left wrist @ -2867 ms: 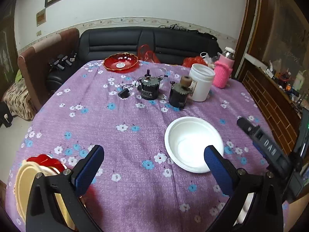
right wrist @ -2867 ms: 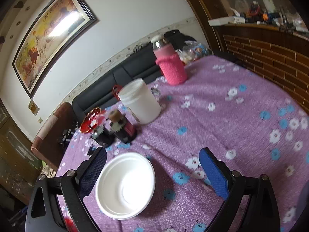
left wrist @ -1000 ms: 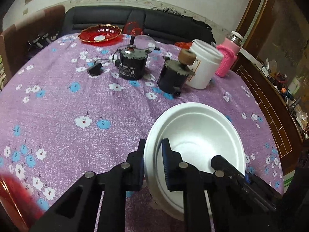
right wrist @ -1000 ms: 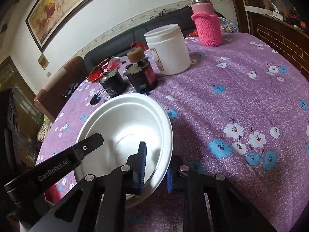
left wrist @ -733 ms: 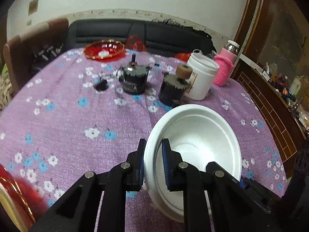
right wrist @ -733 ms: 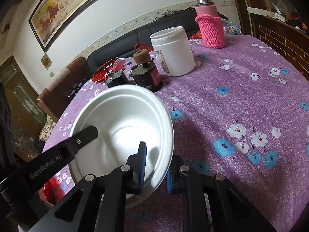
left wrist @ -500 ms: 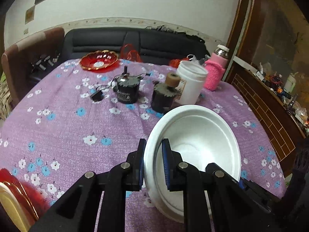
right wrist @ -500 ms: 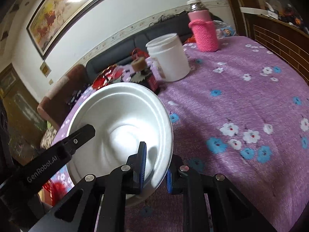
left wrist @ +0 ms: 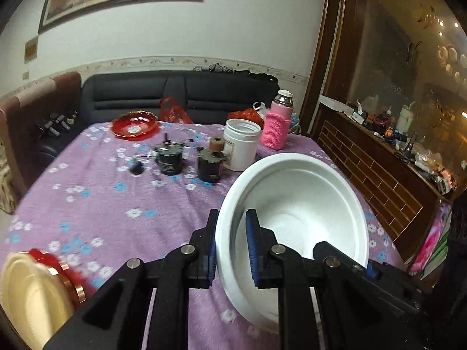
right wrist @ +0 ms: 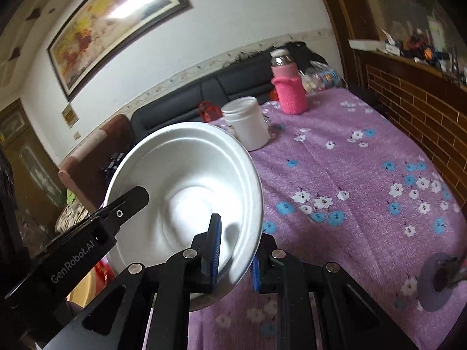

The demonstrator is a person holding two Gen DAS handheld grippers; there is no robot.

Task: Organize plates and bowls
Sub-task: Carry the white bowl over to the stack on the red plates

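Note:
A white foam bowl (left wrist: 294, 213) is held up in the air above the purple flowered tablecloth, tilted. My left gripper (left wrist: 232, 250) is shut on its left rim. My right gripper (right wrist: 235, 250) is shut on its right rim, and the bowl (right wrist: 181, 192) fills the middle of the right wrist view. A stack of a cream plate (left wrist: 29, 294) over a red-and-gold dish (left wrist: 62, 265) sits at the table's near left edge. A red glass dish (left wrist: 134, 125) sits at the far side of the table.
In the table's middle stand two dark motors (left wrist: 169, 160), a white plastic jar (left wrist: 242, 148) and a pink-sleeved flask (left wrist: 277, 128). A black sofa (left wrist: 175, 93) lies behind the table. A brick-faced counter (left wrist: 379, 175) runs along the right. A grey disc (right wrist: 437, 283) shows at the right.
Both grippers closed on the bowl's rim, then lifted it off the tablecloth and raised it. The view has pulled back and up, and the bowl has tilted more.

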